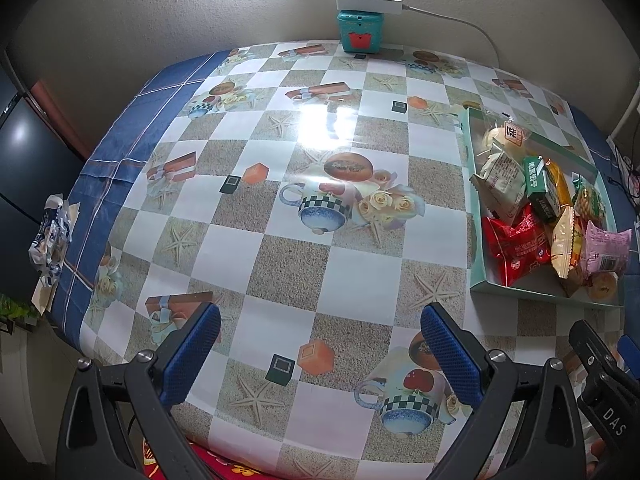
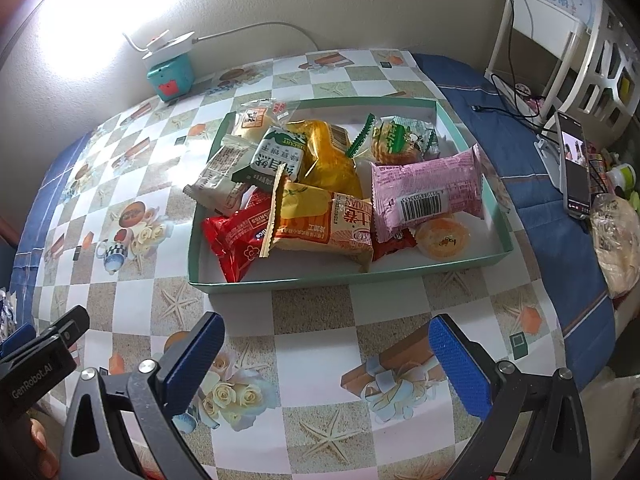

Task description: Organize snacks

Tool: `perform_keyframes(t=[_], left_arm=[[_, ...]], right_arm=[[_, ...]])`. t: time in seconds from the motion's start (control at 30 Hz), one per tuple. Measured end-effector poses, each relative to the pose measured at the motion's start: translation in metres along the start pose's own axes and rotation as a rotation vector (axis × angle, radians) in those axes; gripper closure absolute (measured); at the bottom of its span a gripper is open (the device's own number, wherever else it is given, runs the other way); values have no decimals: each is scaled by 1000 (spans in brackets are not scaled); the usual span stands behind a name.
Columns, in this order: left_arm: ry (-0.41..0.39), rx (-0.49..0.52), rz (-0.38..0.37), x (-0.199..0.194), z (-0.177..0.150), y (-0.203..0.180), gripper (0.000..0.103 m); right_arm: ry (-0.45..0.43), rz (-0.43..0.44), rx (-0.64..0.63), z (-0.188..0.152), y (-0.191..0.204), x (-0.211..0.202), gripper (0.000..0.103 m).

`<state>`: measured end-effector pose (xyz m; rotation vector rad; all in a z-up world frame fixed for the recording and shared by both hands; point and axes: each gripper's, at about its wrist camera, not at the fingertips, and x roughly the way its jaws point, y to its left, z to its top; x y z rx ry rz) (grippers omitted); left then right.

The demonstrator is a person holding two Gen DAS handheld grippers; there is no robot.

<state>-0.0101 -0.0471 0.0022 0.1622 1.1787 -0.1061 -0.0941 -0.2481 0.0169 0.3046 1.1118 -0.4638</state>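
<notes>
Since nearly all snacks already sit piled in the green tray point(image 2: 400, 270) at right, the task looks mostly done; 1 blue-white packet point(image 1: 50, 240) remains at the far-left table edge. Left gripper point(image 1: 320, 344) and right gripper point(image 2: 326, 354) hover spread, empty. Teal box point(image 1: 360, 32) and phone point(image 2: 576, 168) sit clear of the route.

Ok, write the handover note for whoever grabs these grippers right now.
Left gripper: open, empty, above the tablecloth.
Right gripper: open, empty, just short of the tray.
Snacks: piled unsorted in the tray, including the red packet, pink packet and green biscuit pack. One blue-white wrapper lies at the table's far left edge.
Done: snacks gathered in the tray.
Left: probably fetch the stray wrapper, tidy the pile.
</notes>
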Motion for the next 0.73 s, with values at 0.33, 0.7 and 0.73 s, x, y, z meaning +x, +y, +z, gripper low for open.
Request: perform_keyframes(t=[0.33,0.7,0.73], left_arm=[[2,-8,-1,1,0,0,3],[-9,-33,-7,-2,0,-1,3],[-9,-32,-15,-2,0,-1,3]], right_arm=[[0,-1,-4,-1,1,0,0],[0,-1,-4,0,1,0,0],[0,0,-4,0,1,0,0]])
